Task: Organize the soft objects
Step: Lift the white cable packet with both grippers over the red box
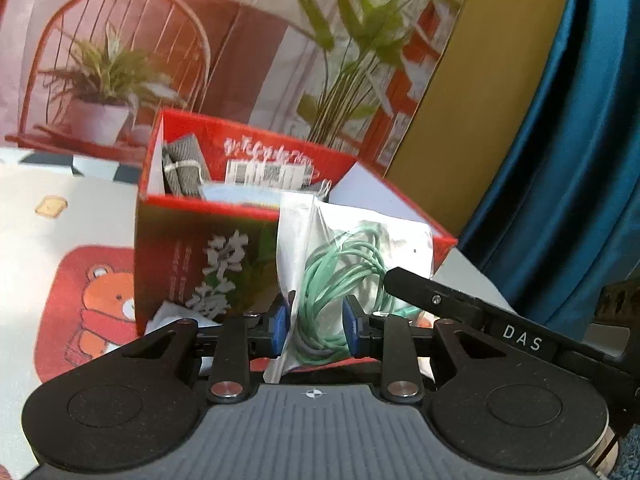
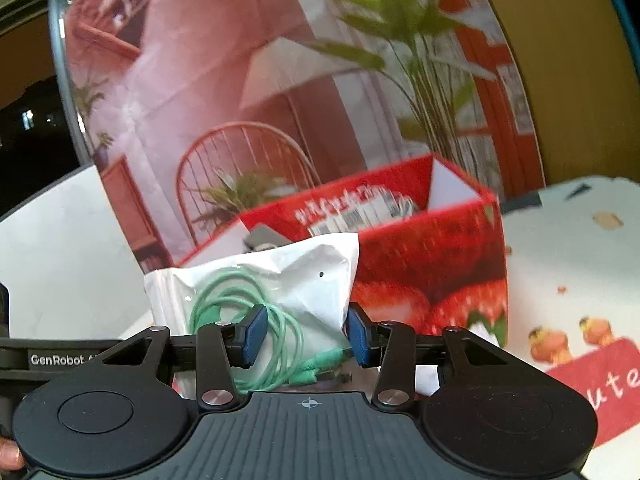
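A clear plastic bag with a coiled green cable (image 1: 340,276) is held up in front of the red strawberry box (image 1: 192,248). My left gripper (image 1: 315,322) is shut on the bag's lower part, blue pads pressing its sides. In the right wrist view the same bag (image 2: 280,280) sits between the fingers of my right gripper (image 2: 306,334), whose jaws stand apart around the bag; the right pad (image 2: 358,340) is at the bag's edge. The box (image 2: 420,264) holds a grey rolled cloth (image 1: 182,168) and other packets.
A printed backdrop (image 1: 200,40) with chair and plants stands behind the box. A cartoon-print mat (image 1: 60,240) covers the table. A blue curtain (image 1: 580,140) hangs at right. The other gripper's arm (image 1: 460,304) crosses the left wrist view.
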Available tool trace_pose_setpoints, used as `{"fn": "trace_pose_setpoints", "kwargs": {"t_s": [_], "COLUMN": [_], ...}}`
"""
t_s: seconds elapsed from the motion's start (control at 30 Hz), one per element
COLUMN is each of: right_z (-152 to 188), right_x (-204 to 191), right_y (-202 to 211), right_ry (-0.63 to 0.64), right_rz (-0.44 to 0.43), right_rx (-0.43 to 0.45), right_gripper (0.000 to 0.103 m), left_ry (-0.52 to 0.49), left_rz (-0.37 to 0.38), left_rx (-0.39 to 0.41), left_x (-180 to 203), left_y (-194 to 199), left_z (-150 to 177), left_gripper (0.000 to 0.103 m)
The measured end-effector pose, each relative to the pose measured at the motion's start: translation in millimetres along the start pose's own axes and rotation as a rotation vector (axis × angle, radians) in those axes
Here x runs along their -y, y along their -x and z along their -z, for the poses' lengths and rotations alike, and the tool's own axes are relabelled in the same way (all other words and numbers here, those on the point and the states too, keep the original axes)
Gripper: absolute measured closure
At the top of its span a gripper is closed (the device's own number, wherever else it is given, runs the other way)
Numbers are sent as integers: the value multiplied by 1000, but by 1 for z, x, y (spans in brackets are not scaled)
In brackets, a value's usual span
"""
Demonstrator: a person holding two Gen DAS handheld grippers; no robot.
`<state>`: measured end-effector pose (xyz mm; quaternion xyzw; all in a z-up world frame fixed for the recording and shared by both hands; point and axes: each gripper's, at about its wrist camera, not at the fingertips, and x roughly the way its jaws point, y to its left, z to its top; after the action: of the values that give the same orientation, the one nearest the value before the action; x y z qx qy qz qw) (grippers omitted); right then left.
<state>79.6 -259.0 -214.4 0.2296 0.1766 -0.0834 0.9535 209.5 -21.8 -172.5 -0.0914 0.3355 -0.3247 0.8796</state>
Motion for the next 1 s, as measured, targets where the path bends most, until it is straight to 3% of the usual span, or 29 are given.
{"fn": "trace_pose_setpoints", "kwargs": {"t_s": [0.43,0.83,1.0], "right_z": [-15,-79,-102], "right_x": [-21,-32,-30], "right_y": [21,3,-19], "right_ry": [35,103,111], "right_rz": [4,-40,-36], "right_rx": [-6,34,36], "right_gripper": [64,64,64], "left_ry": [4,-43,-41], "left_rz": [11,23,19], "left_rx": [33,113,84], "left_x": [7,9,1], "left_y": [22,18,-5], "left_z": [-4,-58,-79], "left_gripper": [72,72,72]}}
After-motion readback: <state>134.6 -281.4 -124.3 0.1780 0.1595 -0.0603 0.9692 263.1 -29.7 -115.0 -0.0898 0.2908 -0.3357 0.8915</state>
